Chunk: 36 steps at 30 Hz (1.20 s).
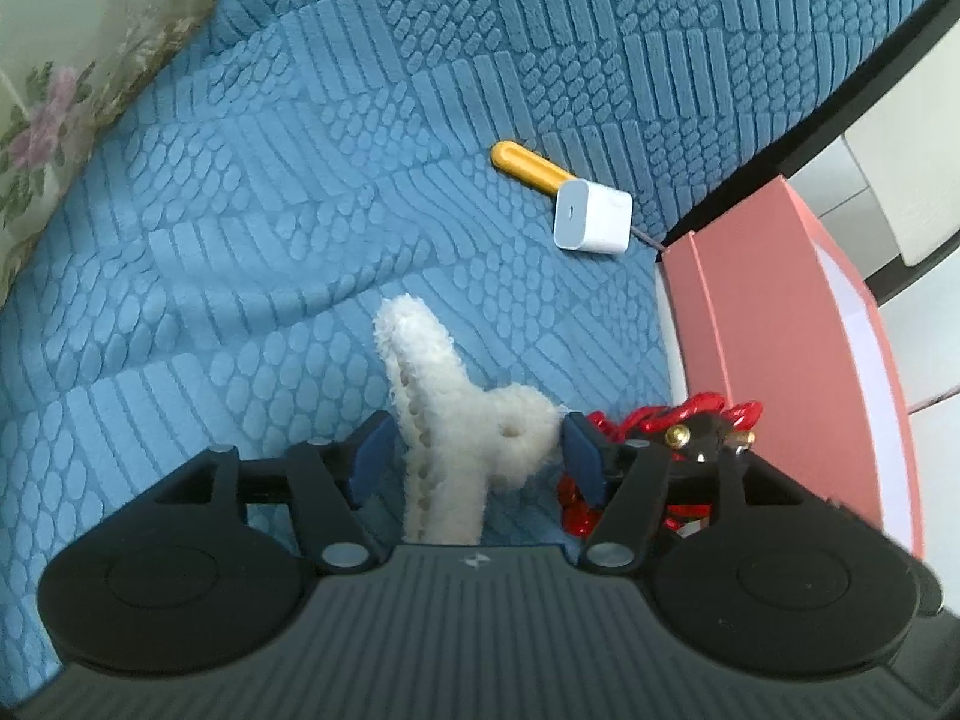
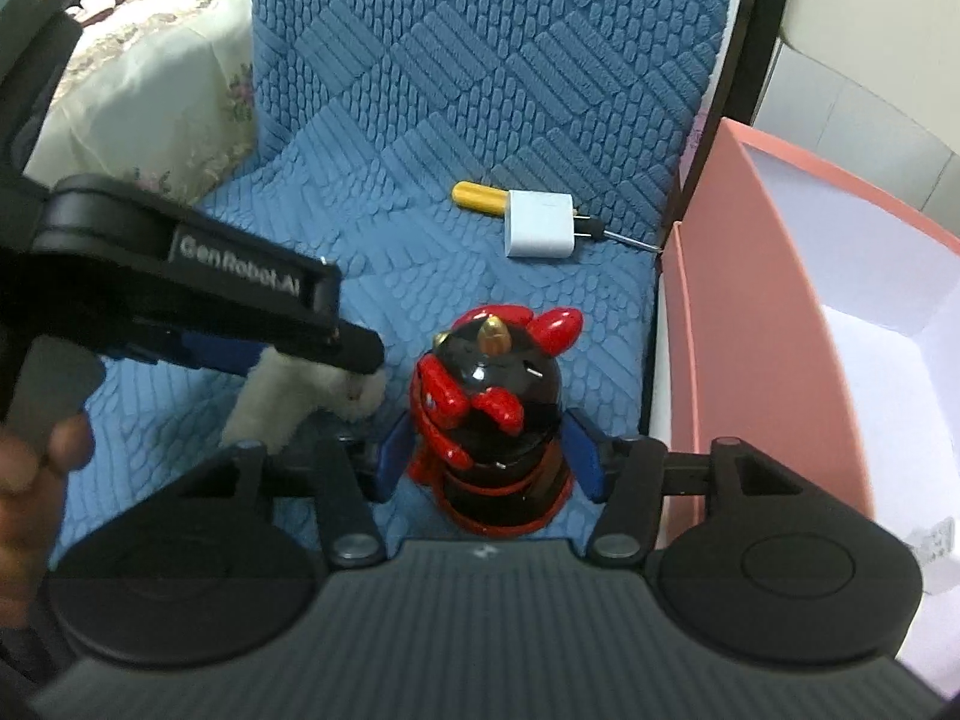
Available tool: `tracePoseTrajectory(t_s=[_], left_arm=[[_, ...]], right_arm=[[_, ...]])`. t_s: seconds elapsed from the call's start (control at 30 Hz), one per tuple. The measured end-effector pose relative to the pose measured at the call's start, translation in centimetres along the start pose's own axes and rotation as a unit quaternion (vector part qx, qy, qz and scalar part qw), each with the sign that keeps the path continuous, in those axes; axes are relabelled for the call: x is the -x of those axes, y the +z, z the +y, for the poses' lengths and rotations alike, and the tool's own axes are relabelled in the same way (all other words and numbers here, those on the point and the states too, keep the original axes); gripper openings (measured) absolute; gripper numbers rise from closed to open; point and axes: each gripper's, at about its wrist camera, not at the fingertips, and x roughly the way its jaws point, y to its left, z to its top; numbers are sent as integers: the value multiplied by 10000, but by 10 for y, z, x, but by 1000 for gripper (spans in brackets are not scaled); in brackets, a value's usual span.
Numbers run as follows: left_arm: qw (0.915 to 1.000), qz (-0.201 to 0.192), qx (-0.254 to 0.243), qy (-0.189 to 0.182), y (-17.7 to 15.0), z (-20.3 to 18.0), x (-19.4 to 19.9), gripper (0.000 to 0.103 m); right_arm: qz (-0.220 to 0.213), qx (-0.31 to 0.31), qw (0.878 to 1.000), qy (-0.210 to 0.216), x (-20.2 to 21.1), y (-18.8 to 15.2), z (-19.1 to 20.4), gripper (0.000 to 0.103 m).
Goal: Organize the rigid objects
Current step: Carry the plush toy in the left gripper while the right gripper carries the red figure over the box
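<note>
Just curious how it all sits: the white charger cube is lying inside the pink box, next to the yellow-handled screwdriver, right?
Not quite. The white charger cube lies on the blue quilted cover, outside the pink box, as the right wrist view shows. It is indeed next to the yellow-handled screwdriver.

On our blue quilted cover (image 1: 252, 192): white fleecy item (image 1: 444, 420) between our left gripper (image 1: 474, 450) pads, jaws apart; red-and-black figurine (image 1: 678, 438) just right; yellow-handled screwdriver (image 1: 525, 165) under white charger (image 1: 591, 219); pink box (image 1: 774, 324) at edge; floral fabric (image 1: 66, 72).
</note>
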Motion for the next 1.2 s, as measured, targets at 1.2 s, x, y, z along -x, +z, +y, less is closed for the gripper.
tracePoseTrajectory(t_s=[1.2], left_arm=[[9984, -384, -309, 283, -7, -16, 42, 56]], right_arm=[[-389, 10, 9992, 125, 34, 4, -1, 59]])
